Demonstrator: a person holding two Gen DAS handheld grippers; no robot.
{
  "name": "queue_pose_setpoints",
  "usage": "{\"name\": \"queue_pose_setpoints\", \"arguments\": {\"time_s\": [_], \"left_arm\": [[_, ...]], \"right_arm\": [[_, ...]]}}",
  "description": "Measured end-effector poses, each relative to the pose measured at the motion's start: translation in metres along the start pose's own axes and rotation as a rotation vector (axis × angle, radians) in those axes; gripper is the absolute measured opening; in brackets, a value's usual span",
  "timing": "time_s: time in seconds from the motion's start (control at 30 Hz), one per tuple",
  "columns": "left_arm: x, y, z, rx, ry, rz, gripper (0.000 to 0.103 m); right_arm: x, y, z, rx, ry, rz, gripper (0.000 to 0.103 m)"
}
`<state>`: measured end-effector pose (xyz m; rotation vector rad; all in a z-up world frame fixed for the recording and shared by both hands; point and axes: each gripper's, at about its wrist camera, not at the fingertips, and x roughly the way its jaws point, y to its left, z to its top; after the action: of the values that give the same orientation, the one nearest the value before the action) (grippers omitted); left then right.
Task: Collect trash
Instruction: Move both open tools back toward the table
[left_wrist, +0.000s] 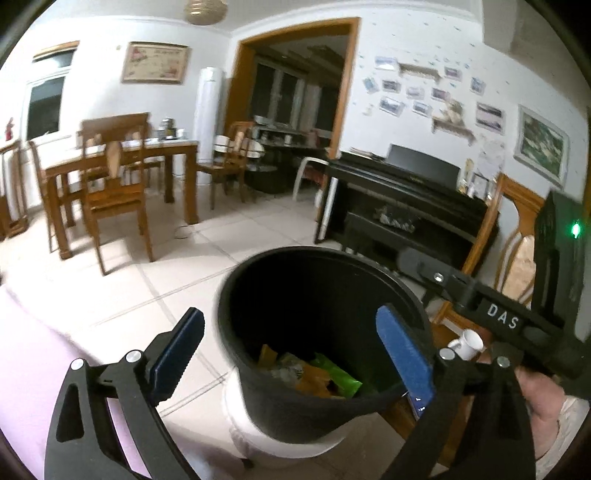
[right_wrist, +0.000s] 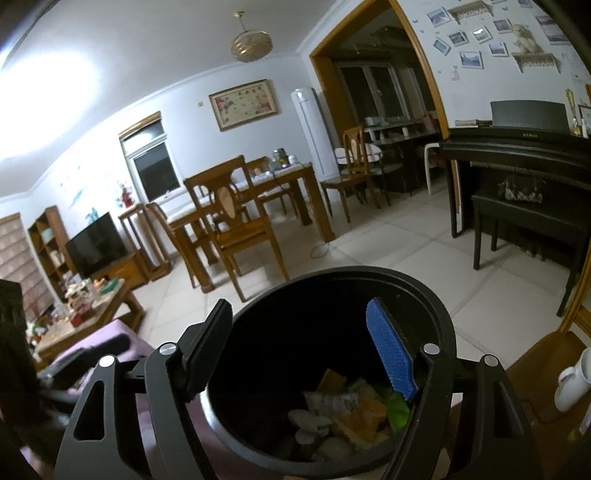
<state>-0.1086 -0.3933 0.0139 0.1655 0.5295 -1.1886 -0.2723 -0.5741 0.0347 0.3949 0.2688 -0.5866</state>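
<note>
Our left gripper is spread wide and holds nothing; one finger sits left of the bin, the other over its mouth. Our right gripper is just as wide and bare above the same bin. Inside lie wrappers, orange, green and white. A mug stands nearby.

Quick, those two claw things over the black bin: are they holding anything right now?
Left gripper: open, holding nothing, fingers spread above the trash bin.
Right gripper: open, holding nothing, also above the bin.
</note>
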Motion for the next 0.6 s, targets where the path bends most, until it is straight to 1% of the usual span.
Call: {"name": "queue_pose_setpoints", "arguments": {"time_s": [0.03, 0.13, 0.23, 0.3, 0.43, 0.47, 0.5, 0.53, 0.57, 0.6], "left_arm": [[-0.006, 0.008, 0.000, -0.018, 0.002, 0.018, 0.094], [-0.031, 0.043, -0.007, -0.092, 0.017, 0.101, 0.095], [-0.063, 0.093, -0.018, -0.182, 0.030, 0.231, 0.095], [-0.092, 0.138, -0.030, -0.262, 0.042, 0.353, 0.095], [-0.142, 0.211, -0.059, -0.408, 0.075, 0.572, 0.094], [-0.150, 0.225, -0.065, -0.437, 0.094, 0.613, 0.086], [-0.157, 0.240, -0.073, -0.465, 0.128, 0.651, 0.072], [-0.160, 0.250, -0.078, -0.484, 0.161, 0.663, 0.048], [-0.163, 0.263, -0.087, -0.514, 0.201, 0.671, 0.046], [-0.164, 0.272, -0.093, -0.533, 0.220, 0.675, 0.047]], "right_arm": [[0.000, 0.002, 0.000, -0.004, 0.002, 0.005, 0.078], [0.004, 0.014, -0.006, -0.023, 0.026, 0.035, 0.078], [0.015, 0.037, -0.011, -0.057, 0.072, 0.089, 0.078], [0.023, 0.060, -0.017, -0.097, 0.109, 0.138, 0.078], [0.037, 0.113, -0.033, -0.198, 0.183, 0.238, 0.078], [0.040, 0.126, -0.037, -0.222, 0.199, 0.263, 0.078], [0.043, 0.143, -0.042, -0.252, 0.220, 0.294, 0.078], [0.045, 0.156, -0.045, -0.273, 0.234, 0.316, 0.078], [0.047, 0.168, -0.049, -0.290, 0.246, 0.335, 0.078], [0.049, 0.181, -0.052, -0.308, 0.260, 0.358, 0.078]]}}
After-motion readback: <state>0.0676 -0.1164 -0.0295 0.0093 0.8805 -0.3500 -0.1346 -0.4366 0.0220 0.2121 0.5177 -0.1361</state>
